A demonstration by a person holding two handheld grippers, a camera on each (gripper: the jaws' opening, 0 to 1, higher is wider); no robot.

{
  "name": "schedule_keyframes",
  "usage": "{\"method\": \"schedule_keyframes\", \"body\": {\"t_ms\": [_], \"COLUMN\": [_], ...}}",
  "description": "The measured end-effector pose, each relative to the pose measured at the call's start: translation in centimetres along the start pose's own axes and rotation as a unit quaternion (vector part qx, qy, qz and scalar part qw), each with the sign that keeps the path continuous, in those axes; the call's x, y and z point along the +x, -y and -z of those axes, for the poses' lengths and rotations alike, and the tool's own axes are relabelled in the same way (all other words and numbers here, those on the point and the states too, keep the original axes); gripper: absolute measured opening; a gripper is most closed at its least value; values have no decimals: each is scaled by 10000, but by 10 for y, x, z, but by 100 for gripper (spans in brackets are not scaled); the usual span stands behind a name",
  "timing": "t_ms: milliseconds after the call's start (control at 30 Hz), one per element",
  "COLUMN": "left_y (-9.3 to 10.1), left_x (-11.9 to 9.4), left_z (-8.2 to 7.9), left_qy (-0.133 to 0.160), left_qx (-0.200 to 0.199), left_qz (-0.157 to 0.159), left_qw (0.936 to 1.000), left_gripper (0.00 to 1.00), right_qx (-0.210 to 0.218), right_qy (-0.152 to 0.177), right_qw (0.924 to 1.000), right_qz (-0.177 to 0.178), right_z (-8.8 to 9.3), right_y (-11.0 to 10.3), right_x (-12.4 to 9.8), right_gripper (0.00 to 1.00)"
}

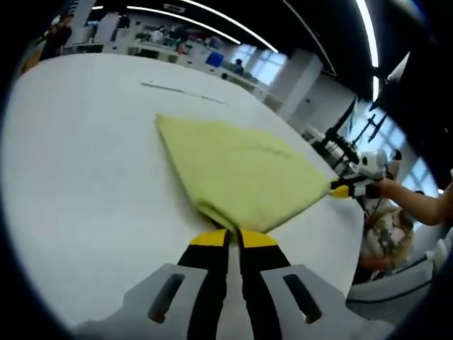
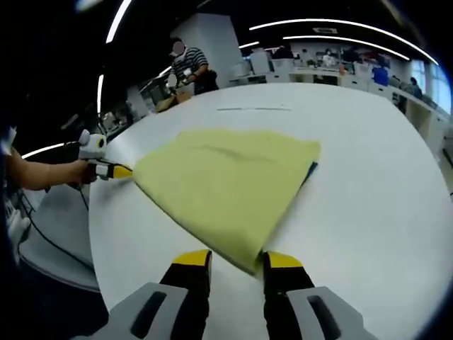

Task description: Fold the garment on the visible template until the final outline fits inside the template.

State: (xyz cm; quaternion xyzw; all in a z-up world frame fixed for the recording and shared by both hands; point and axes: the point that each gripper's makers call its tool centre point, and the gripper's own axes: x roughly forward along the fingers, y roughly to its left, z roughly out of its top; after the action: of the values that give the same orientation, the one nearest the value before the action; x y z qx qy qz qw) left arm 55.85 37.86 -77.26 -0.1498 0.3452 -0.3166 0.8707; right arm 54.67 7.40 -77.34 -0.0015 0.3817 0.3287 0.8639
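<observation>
In the left gripper view the left gripper (image 1: pixel 235 237) has its two yellow-tipped jaws drawn almost together, pinched on the near corner of the yellow garment (image 1: pixel 237 173), which comes to a point right between the tips. From there the cloth spreads away across the white table (image 1: pixel 78 170) as a flat, roughly triangular sheet. At its far right corner the right gripper (image 1: pixel 345 190) comes in from the side, its yellow tip touching the fabric's edge, held by a hand (image 1: pixel 386 186) on a bare forearm that reaches in from the right — the arm runs roughly level with the tabletop. In the right gripper view the right gripper (image 2: pixel 237 260) shows its jaws standing noticeably apart, with the garment's (image 2: pixel 226 180) nearest corner lying in the gap between them; whether the jaws actually press the cloth there I cannot tell. The left gripper (image 2: pixel 113 171) meets the cloth's left corner, gripped by a hand (image 2: pixel 74 172) stretched in from the left edge. A thin dark edge (image 2: pixel 310 172) peeks out from under the garment's right side. A faint straight line (image 2: pixel 253 108) marks the table beyond the cloth — a person in a striped shirt (image 2: pixel 190 65) stands past the far rim.
</observation>
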Motion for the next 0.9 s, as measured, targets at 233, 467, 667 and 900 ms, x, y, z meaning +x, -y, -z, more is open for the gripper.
{"method": "schedule_keyframes", "body": {"t_ms": [233,467,667,900], "left_y": [1,1,3,4], "left_x": [3,2,-2,-5], "left_z": [-1,-1,-3,-4], "left_qy": [22,37,44,-27], "left_qx": [-75,-105,-58,92], "left_qz": [13,-12,4,-8], "left_qw": [10000,9999,10000,10000], "left_gripper": [0,0,0,0], "right_qx": [-25,90,163,86], "right_qy": [-20,71,95,127], "right_qw": [10000,9999,9998,9999], "right_qz": [22,38,-15,44], "right_z": [1,1,1,-1], "right_y": [0,4,4,6], "right_x": [0,-1,-3,-6], "right_gripper": [24,11,1,0]}}
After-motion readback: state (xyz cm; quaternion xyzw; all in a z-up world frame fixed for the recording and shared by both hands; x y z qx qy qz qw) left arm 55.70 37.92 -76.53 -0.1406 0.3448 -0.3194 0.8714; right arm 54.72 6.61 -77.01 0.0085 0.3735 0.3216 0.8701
